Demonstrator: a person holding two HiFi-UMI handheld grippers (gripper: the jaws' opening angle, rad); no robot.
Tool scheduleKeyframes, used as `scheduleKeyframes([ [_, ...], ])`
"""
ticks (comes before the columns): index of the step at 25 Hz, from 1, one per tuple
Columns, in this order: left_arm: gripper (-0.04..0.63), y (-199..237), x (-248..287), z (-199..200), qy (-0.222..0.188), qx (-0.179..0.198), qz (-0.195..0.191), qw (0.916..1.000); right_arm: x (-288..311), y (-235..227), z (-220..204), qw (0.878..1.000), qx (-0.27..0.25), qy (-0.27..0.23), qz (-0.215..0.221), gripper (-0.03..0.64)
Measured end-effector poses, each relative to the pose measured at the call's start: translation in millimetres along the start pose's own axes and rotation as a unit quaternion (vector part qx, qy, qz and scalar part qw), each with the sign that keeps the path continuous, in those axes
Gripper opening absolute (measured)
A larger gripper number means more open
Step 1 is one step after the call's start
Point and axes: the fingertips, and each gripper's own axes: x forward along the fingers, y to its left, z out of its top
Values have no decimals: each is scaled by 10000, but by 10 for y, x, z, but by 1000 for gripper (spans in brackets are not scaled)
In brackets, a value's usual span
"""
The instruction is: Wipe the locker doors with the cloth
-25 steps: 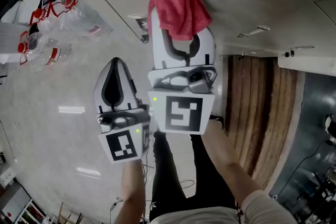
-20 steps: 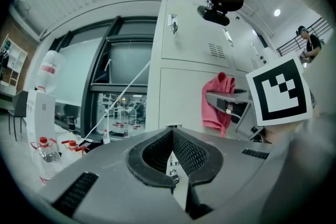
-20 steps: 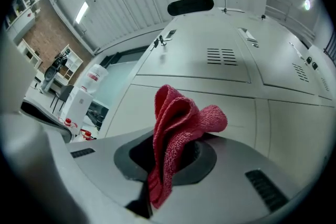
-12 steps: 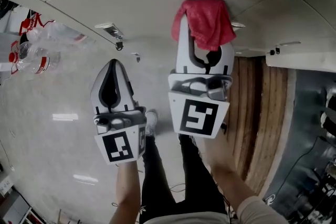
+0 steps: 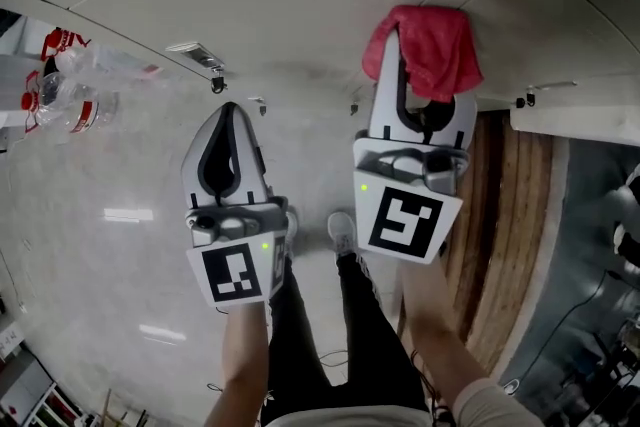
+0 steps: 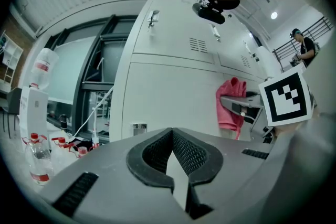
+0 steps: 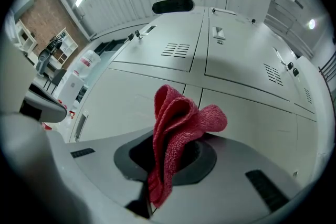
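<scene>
Pale grey metal locker doors fill the space ahead of me; I count two vented upper doors and two plain lower ones in the right gripper view. One red terry cloth is pinched between the jaws of my right gripper, bunched and drooping over the tips, up by the seam between the lower doors; whether it touches them I cannot tell. My left gripper is clamped together on nothing, beside the right one. Two clear plastic bottles with red caps lie far left.
</scene>
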Motion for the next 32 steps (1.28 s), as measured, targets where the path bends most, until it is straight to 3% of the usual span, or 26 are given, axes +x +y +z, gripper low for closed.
scheduleKeyframes([
  [5,15,-47,0,37,-10,-79,136,9999,-14,-57,-15,9999,106,-16,84,31],
  [8,15,-7,4,-12,-61,-78,240,9997,-17,-59,-31,9997,-116,-54,198,31],
  [17,15,109,5,-117,-4,-146,-72,9999,-11,-211,-77,9988,-256,51,-408,31],
  [22,15,351,-145,-127,28,-87,20,10000,-49,-163,-26,9985,-91,87,-528,31],
  [32,15,794,-393,-109,41,-69,238,9997,-120,816,285,9991,418,-40,114,31],
])
